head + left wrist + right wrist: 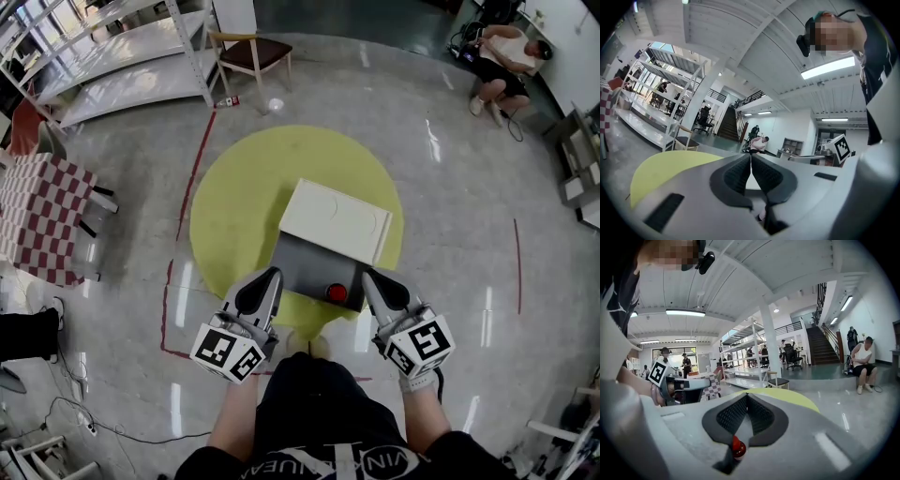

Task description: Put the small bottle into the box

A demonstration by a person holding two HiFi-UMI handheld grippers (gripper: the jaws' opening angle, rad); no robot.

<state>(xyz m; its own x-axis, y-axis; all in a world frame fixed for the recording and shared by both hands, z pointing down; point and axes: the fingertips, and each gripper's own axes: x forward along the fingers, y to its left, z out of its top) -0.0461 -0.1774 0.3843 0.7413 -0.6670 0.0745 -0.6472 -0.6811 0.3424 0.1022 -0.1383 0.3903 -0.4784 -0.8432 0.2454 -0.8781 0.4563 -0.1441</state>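
White lettering is seen upside down on the dark shirt (pixel 319 450) at the bottom of the head view, and it cannot be read in full. Black-and-white square markers, with no words, are carried on both gripper cubes. The left gripper (pixel 265 281) is held at the left side of the grey box (pixel 305 267) with its jaws closed together. The right gripper (pixel 375 281) is held at the box's right side, its jaws likewise shut. Whether the box wall is pinched cannot be told. The small bottle (pixel 336 292) is found inside the box, near its right front corner, and only its red top is shown. The white lid (pixel 336 220) is laid open behind, unmarked. Beneath lies a yellow round table (pixel 234 206). Farther off, a red line (pixel 192 178) on the floor, a chair (pixel 251 52), white shelves (pixel 122 56) and a seated person (pixel 502 56) are seen.
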